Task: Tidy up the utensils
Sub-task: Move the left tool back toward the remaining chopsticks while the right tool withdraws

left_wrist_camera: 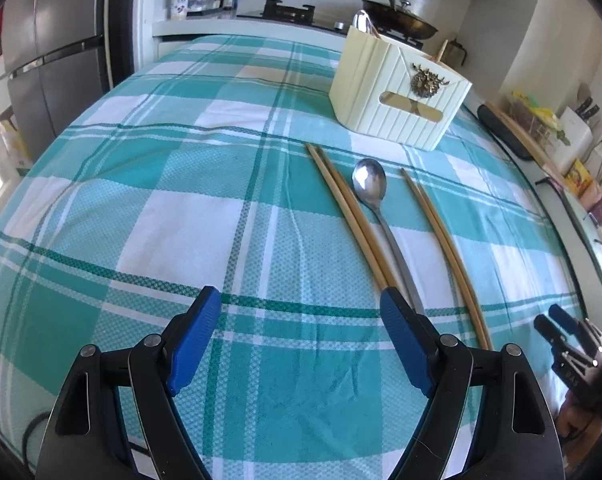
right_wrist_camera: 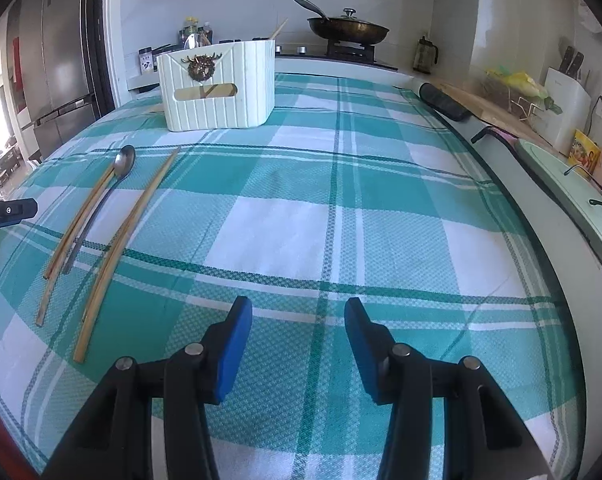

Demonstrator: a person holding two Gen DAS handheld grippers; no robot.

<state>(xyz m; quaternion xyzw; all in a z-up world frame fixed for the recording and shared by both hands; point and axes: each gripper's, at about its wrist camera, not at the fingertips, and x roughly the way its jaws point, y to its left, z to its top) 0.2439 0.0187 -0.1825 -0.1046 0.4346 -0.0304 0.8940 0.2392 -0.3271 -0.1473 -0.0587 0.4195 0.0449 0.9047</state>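
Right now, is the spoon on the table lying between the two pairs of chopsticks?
Yes, the spoon lies on the checked cloth with one chopstick pair on its left and another chopstick pair on its right.

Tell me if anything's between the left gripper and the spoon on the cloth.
Nothing visible blocks it. The left gripper hangs open over bare tablecloth; the spoon lies just ahead to its right, between two chopstick pairs.

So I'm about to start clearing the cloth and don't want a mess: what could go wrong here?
The spoon lies tight against one pair of chopsticks, so the open left gripper could catch both or nudge a stick away. The thin sticks lie flat on the soft tablecloth, so fingers might pinch fabric. The holder already has utensils standing in it, so a new one could snag on them.
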